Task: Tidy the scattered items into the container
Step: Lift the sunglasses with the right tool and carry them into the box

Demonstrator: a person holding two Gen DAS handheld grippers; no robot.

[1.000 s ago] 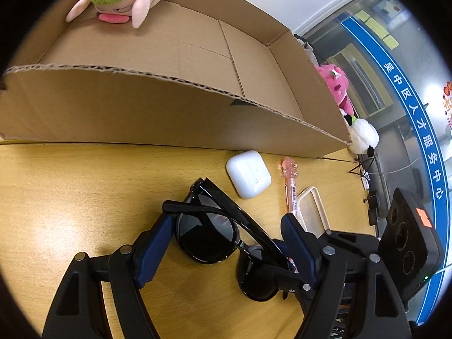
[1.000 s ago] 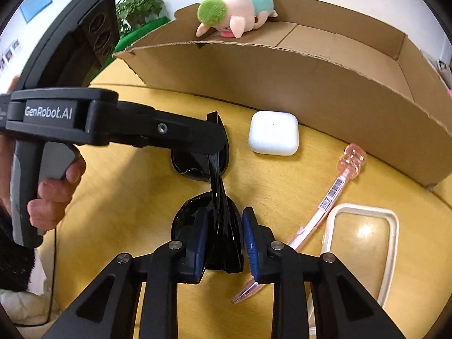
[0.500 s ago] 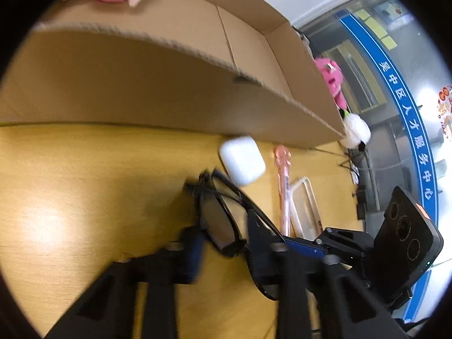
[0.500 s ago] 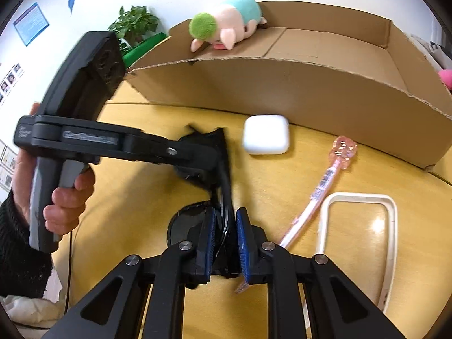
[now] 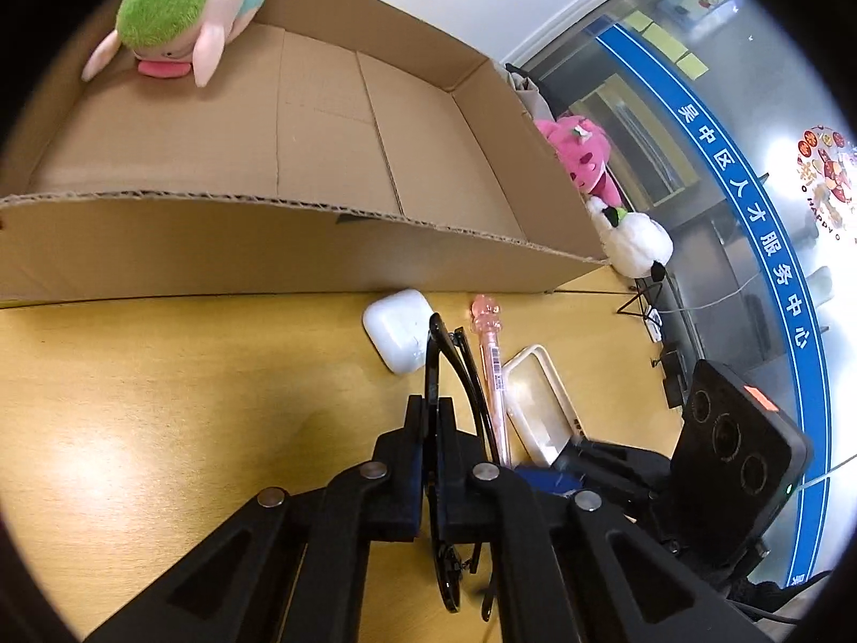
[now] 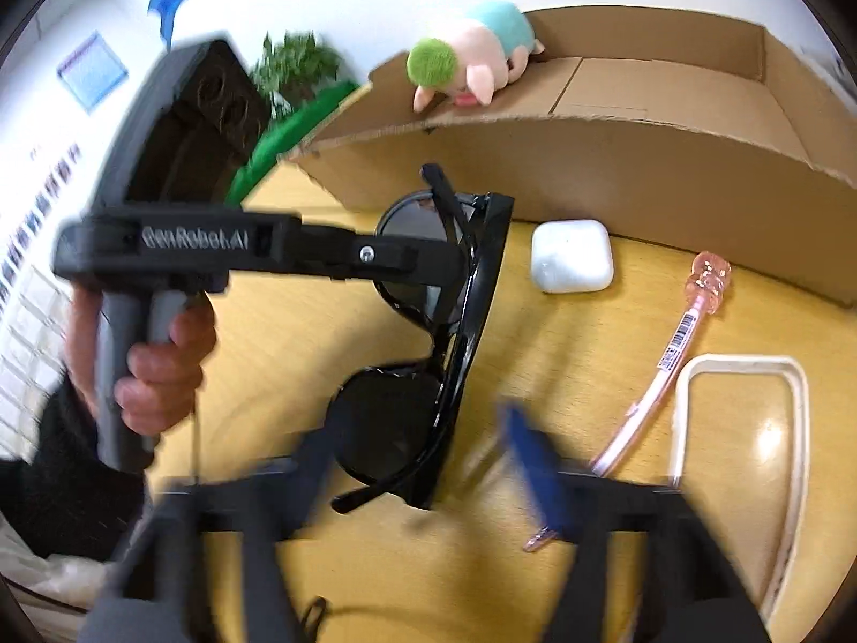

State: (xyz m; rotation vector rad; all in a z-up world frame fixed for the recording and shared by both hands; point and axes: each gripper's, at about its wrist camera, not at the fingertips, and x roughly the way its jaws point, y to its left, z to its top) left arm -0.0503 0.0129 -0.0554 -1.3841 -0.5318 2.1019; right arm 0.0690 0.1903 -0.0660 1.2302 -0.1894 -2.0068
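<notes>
Left wrist view: sunglasses (image 5: 436,369) seen edge-on, clamped between closed fingers of left gripper (image 5: 428,418), raised off table (image 5: 160,402) in front of cardboard box (image 5: 300,252). Right wrist view: same grip seen on upper lens; right gripper (image 6: 423,461) blurred, fingers (image 6: 527,461) opening, spread wide either side of lower lens, no contact seen. Earbud case (image 6: 572,255), pink pen (image 6: 680,343), white frame (image 6: 798,428) left on table beside box. Plush toy (image 5: 182,16) seated in box's far corner.
</notes>
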